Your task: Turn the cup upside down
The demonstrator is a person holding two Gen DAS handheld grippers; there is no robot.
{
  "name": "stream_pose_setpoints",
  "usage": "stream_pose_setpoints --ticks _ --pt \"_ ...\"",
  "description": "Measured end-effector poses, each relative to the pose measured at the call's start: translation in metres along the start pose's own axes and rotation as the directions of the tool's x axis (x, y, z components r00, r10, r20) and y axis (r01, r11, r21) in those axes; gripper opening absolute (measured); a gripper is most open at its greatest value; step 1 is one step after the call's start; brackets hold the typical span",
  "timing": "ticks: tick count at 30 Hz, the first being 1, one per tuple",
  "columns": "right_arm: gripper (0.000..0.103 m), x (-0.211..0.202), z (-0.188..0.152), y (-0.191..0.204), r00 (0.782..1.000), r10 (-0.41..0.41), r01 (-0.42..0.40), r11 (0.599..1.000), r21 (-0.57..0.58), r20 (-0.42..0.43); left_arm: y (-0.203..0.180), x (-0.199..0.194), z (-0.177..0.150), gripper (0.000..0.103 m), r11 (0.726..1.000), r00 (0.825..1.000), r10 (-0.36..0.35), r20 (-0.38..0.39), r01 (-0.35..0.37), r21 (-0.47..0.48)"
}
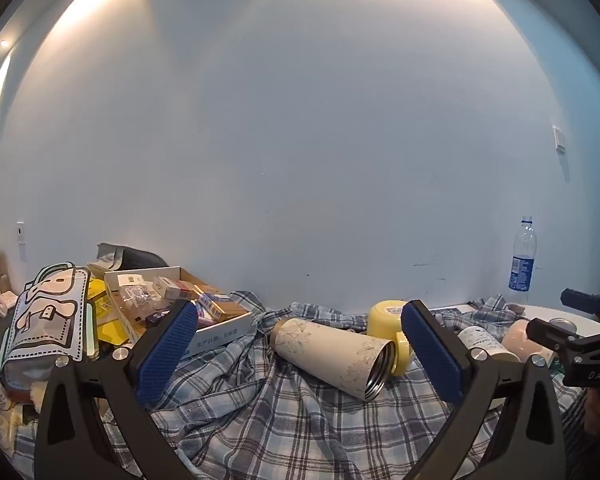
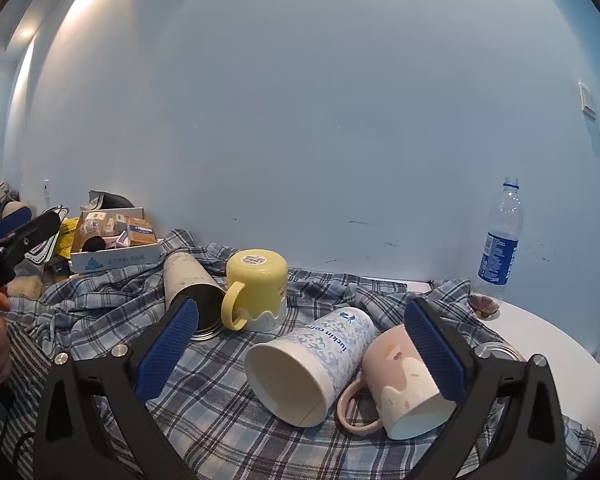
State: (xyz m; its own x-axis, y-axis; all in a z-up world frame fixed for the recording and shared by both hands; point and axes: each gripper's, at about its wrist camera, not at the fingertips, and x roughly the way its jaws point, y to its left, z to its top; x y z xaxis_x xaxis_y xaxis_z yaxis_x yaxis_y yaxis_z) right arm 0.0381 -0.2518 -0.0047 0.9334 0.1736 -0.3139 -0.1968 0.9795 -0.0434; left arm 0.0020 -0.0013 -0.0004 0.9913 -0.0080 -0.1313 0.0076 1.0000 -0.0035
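Several cups are on a plaid cloth. A yellow mug stands upside down; it also shows in the left wrist view. A cream floral steel tumbler lies on its side, mouth toward me, also seen in the right wrist view. A white and blue Luckin Coffee cup lies on its side. A pink mug lies tilted beside it, partly behind my right finger. My left gripper is open and empty before the tumbler. My right gripper is open and empty, straddling the Luckin cup.
A clear water bottle stands at the back right on the white table. An open cardboard box of small items and a cartoon pouch sit at the left. The white wall runs close behind.
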Motion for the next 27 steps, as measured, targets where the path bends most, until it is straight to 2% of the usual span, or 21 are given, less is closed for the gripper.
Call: stream_pose_setpoints --ticks 2,3,6,8,11,20,27 --pt "0.103 -0.002 0.000 -0.001 1.000 -0.008 0.008 1.000 0.000 0.010 -0.005 0.004 0.000 0.103 1.000 1.000 0.011 -0.006 -0.010 0.015" --pt "0.103 -0.003 0.000 -0.002 1.000 -0.012 0.012 1.000 0.001 0.016 -0.009 0.001 0.004 0.103 1.000 0.999 0.021 0.033 -0.022 0.021" --pt "0.103 -0.001 0.000 0.001 1.000 -0.007 0.007 1.000 -0.022 0.025 -0.012 -0.010 0.010 0.103 0.999 0.995 -0.035 0.095 0.033 0.025" --pt "0.103 -0.002 0.000 0.001 1.000 -0.004 0.004 1.000 -0.022 0.020 -0.017 -0.010 0.012 0.103 0.998 0.993 -0.063 0.095 0.060 0.037" --pt "0.103 0.002 -0.001 0.002 1.000 -0.001 0.001 1.000 -0.022 -0.002 -0.014 -0.013 0.013 0.103 0.998 0.994 -0.057 0.093 0.053 0.046" --pt "0.103 0.004 -0.003 0.003 1.000 0.002 -0.002 1.000 -0.023 -0.023 -0.003 -0.007 0.006 0.103 0.999 0.997 -0.044 0.070 0.044 -0.006" --pt "0.103 0.005 -0.002 0.000 1.000 0.003 -0.003 1.000 -0.010 -0.025 -0.005 -0.008 0.001 0.103 0.999 0.997 -0.044 0.068 0.044 0.004"
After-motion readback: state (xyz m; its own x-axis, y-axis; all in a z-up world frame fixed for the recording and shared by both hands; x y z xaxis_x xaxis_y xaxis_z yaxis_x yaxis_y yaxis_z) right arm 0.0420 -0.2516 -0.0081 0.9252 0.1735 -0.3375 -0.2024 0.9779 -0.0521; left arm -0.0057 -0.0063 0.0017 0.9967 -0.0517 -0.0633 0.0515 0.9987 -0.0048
